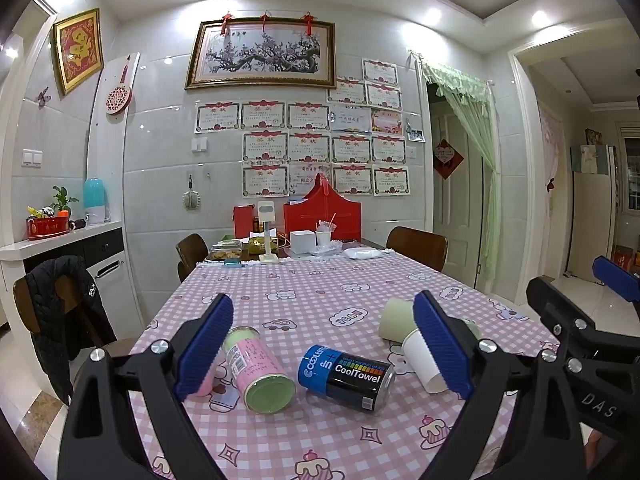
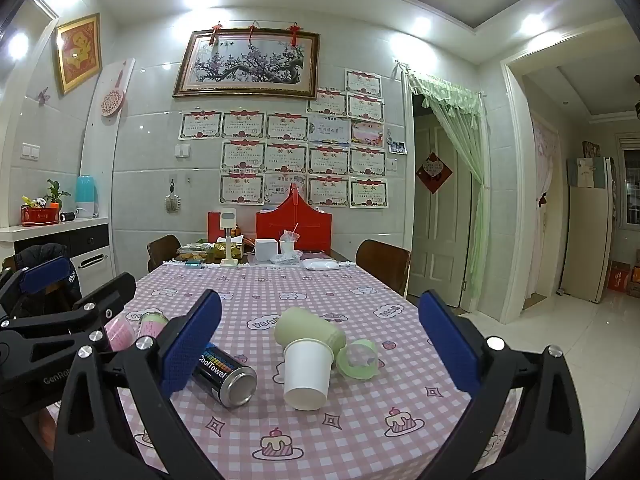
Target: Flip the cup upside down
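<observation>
- Near the table's front edge, right of centre, your white paper cup lies on its side on the pink checked tablecloth. Its long axis runs roughly front to back, and what looks like its flat base faces your right wrist camera — the far end is hidden.
- Behind it and touching it lies a pale green cup, also tipped over, its long axis slanting back-left. Just right of the white cup sits a green ring-shaped lid with a clear centre.
- Your right gripper hovers above the table with its blue pads spread wide, holding nothing; the white cup shows between them, clear of both.
- Your left gripper is likewise wide apart and empty. From its camera, the right-hand pad covers much of the white cup and the green cup.
- Left of the cups, a black-and-blue CoolTowel can lies on its side, metal end toward you, and a pink-labelled canister lies beside it — green cap forward.
- Something pink sits behind the left pad; you cannot make out what it is.
</observation>
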{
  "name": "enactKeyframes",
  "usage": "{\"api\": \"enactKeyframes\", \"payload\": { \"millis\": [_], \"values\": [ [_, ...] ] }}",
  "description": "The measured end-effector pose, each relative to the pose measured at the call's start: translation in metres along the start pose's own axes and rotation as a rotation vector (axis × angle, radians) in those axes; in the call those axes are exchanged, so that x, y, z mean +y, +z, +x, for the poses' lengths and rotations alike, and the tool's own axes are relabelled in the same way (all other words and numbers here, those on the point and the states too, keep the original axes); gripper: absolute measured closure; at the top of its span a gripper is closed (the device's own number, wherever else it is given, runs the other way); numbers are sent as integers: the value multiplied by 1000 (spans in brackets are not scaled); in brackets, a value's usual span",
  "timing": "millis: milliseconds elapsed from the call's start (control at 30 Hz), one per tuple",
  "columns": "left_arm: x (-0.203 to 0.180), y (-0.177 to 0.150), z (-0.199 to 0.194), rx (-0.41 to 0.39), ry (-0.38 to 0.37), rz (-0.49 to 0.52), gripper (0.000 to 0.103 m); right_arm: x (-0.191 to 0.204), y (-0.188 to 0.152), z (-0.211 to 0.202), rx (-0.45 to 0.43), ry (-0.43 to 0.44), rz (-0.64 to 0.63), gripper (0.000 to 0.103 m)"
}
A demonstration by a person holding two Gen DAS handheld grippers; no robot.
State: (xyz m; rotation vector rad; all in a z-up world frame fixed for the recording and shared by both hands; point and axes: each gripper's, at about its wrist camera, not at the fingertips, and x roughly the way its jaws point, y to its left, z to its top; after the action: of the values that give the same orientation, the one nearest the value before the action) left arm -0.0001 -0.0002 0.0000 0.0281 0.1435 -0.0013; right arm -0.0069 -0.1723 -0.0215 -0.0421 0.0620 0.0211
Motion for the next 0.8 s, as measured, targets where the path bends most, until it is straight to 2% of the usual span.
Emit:
{"api": "enactKeyframes", "payload": {
  "millis": [800],
  "values": [
    [0,0,0,7,-2,1,13,0,-1,0,5,0,1,8]
  ]
}}
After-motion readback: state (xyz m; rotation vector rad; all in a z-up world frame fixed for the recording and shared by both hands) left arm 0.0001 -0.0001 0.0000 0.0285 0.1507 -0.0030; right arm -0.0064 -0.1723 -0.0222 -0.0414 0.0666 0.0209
